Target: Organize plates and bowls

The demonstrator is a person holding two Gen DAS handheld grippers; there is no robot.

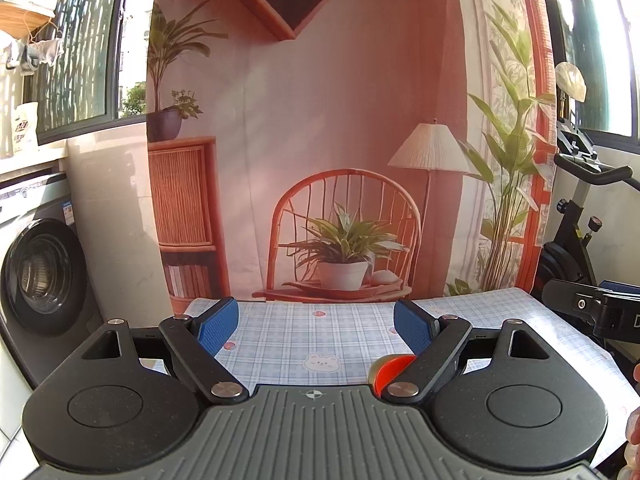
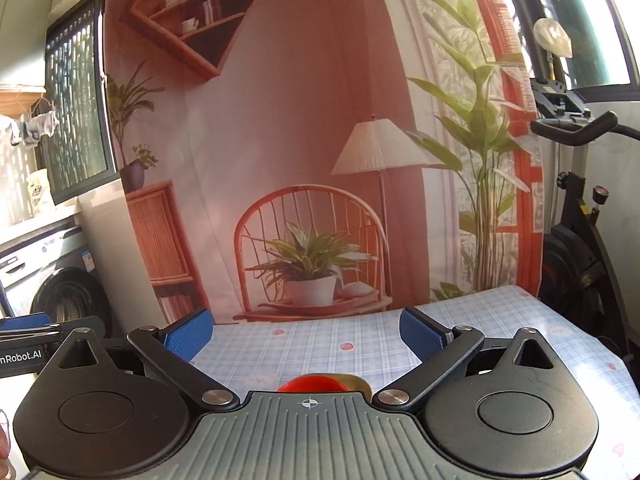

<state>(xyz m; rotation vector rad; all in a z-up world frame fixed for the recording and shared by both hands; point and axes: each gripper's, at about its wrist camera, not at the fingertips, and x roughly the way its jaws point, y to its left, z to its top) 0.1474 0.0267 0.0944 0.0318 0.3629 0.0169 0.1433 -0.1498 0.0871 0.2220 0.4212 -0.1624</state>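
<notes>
Both grippers are held above the near edge of a table covered with a pale blue checked cloth (image 1: 320,320) printed with small bears and pink dots. Left gripper (image 1: 316,322): jaws spread wide, blue pads well apart, nothing between them. Right gripper (image 2: 306,334): likewise spread wide and holding nothing. The only dish in view is a red bowl (image 1: 390,366) with a pale yellowish rim; in the left wrist view it sits low on the cloth, mostly hidden behind the right finger linkage, and in the right wrist view the same red bowl (image 2: 310,382) peeks just over the middle of the gripper body, below and nearer than the open pads. How many dishes are stacked there cannot be told. The right gripper's body shows at the right edge of the left view. Behind the table hangs a printed backdrop (image 1: 320,120). A washing machine (image 1: 40,276) stands at left, an exercise bike (image 2: 580,220) at right.
</notes>
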